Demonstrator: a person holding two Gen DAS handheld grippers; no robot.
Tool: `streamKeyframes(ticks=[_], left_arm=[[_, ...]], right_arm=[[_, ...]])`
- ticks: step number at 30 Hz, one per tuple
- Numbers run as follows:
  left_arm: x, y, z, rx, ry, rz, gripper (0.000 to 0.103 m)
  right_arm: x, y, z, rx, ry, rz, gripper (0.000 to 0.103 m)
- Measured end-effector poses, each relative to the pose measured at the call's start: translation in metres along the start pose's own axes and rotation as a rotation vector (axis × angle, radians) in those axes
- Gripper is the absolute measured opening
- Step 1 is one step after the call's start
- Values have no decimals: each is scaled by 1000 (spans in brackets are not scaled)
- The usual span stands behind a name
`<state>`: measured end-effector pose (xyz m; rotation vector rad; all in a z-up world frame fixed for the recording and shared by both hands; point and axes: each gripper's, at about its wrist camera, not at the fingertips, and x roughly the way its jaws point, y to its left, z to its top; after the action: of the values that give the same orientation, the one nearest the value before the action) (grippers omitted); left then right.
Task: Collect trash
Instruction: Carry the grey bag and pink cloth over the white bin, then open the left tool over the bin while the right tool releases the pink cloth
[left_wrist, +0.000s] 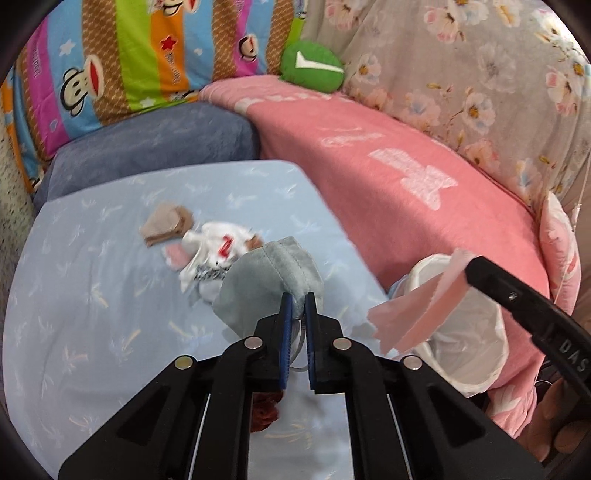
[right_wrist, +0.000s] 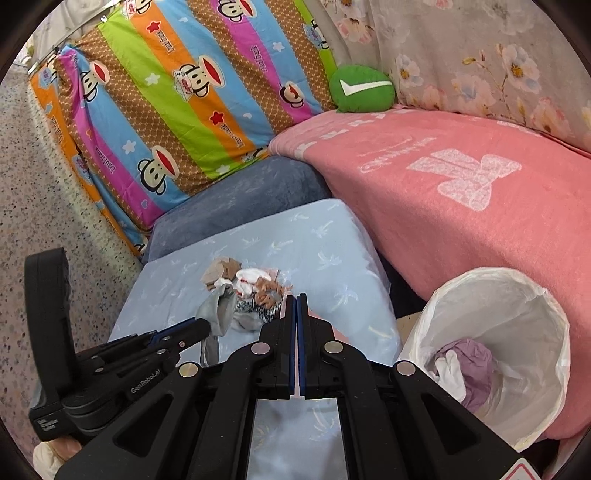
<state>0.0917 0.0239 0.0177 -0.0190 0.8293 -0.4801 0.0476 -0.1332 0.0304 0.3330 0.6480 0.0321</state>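
Note:
My left gripper (left_wrist: 297, 302) is shut on a grey face mask (left_wrist: 269, 280) and holds it lifted above the light blue sheet (left_wrist: 92, 314). From the right wrist view, the left gripper (right_wrist: 205, 328) is at lower left with the mask (right_wrist: 221, 310) hanging from its tip. My right gripper (right_wrist: 296, 299) is shut; in the left wrist view its tip (left_wrist: 474, 267) grips a pink sheet of paper (left_wrist: 417, 314) over the white-lined bin (left_wrist: 476, 373). A small pile of trash (left_wrist: 210, 251) lies on the sheet: brown paper and a white wrapper with a red mark.
The bin (right_wrist: 546, 310) stands at the right beside the pink blanket (right_wrist: 461, 221) and holds purple and white crumpled pieces (right_wrist: 469, 369). A dark blue cushion (left_wrist: 155, 147), a striped cartoon quilt (right_wrist: 166, 110) and a green round pillow (left_wrist: 314, 66) lie behind.

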Motion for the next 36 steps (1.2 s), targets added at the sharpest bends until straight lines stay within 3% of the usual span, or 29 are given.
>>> streamKeyframes(ticks=[7, 17, 26, 28, 29, 30, 31, 32, 36], left_arm=[[-2, -47, 21, 78, -38, -99, 7], [10, -113, 31, 170, -27, -230, 7], [19, -159, 31, 232, -2, -285, 10], [22, -163, 32, 228, 7, -280, 19], [22, -164, 32, 220, 1, -268, 37], [22, -163, 32, 210, -14, -244, 65], [21, -162, 31, 195, -36, -213, 75], [19, -161, 31, 187, -53, -201, 81], [21, -159, 32, 187, -51, -191, 81]], right_arm=[[-29, -25, 20, 16, -63, -50, 1], [-67, -83, 35, 83, -123, -152, 1], [-89, -120, 35, 130, -146, -214, 2], [-92, -127, 36, 148, -150, -227, 8], [-93, -131, 36, 158, -152, -232, 19], [-96, -135, 36, 171, -159, -238, 33], [-98, -136, 35, 176, -166, -241, 39], [-100, -138, 35, 177, -170, -244, 40], [-101, -142, 34, 178, -170, -245, 40]])
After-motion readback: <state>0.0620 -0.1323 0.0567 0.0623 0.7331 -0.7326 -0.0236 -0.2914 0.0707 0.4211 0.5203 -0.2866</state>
